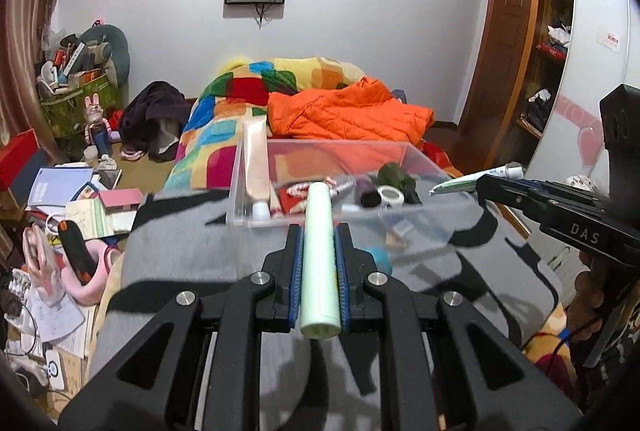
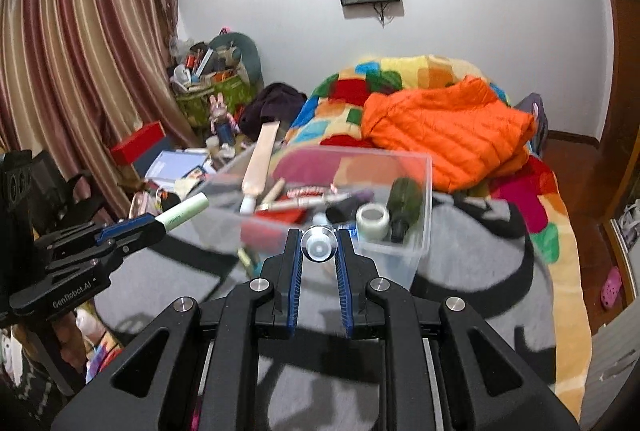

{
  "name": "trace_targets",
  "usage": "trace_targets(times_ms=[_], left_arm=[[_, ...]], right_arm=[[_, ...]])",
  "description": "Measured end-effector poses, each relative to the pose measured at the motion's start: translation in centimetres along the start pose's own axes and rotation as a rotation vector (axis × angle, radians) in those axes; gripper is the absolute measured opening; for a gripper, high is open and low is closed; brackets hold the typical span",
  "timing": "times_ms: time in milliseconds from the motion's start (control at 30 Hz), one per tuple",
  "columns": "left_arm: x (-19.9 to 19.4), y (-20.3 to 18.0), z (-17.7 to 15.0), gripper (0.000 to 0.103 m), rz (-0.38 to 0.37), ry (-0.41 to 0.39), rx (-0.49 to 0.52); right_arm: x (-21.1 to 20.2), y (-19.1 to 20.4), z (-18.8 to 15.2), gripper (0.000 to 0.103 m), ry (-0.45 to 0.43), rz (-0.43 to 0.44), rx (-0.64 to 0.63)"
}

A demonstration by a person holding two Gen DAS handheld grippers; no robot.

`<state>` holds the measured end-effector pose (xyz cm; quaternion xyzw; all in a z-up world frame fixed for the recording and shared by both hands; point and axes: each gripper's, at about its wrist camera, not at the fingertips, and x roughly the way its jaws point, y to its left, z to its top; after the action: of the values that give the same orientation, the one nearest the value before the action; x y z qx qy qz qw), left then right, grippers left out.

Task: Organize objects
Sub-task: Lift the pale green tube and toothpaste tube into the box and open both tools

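Tubes are both in hand: the left tongs (image 1: pixel 318 259) are clamped along a pale green tube (image 1: pixel 319 255), the right tongs (image 2: pixel 319 251) are pinching a toothpaste tube (image 1: pixel 476 180) near its cap. Both hover just short of the clear bin (image 2: pixel 424 199), so I'd guess they're about to get dropped in with the tape roll (image 2: pixel 373 220) and green bottle (image 2: pixel 405 205). Bin sits on a grey blanket (image 2: pixel 472 271) over the bed, with a patchwork quilt (image 1: pixel 240 99) and orange jacket (image 1: pixel 352 111) behind. Floor's a mess.

both wrist views face clear bin (image 1: pixel 340 159) (image 2: pixel 424 191), close, shared.
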<state>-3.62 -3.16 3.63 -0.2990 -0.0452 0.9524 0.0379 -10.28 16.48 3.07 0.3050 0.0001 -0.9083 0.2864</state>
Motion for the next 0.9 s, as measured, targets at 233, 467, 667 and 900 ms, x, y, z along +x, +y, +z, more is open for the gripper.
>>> trace_targets(times_ms=[233,467,667,900], left_arm=[[4.0,0.6,2.6,0.015,0.013,0.024,0.008],[8.6,1.4,3.4,0.015,0.001,0.101,0.001],[9.3,1.2,2.9,0.016,-0.015,0.129,0.007],[7.0,0.4,2.9,0.039,0.02,0.069,0.038]], right_arm=[[3.5,-0.2,2.3,0.015,-0.002,-0.002,-0.013],[9.0,-1.9,2.5,0.015,0.122,0.036,0.026],[11.0,-2.9,1.3,0.015,0.216,-0.026,0.024],[8.6,-2.8,1.4,0.025,0.171,-0.059,-0.013]])
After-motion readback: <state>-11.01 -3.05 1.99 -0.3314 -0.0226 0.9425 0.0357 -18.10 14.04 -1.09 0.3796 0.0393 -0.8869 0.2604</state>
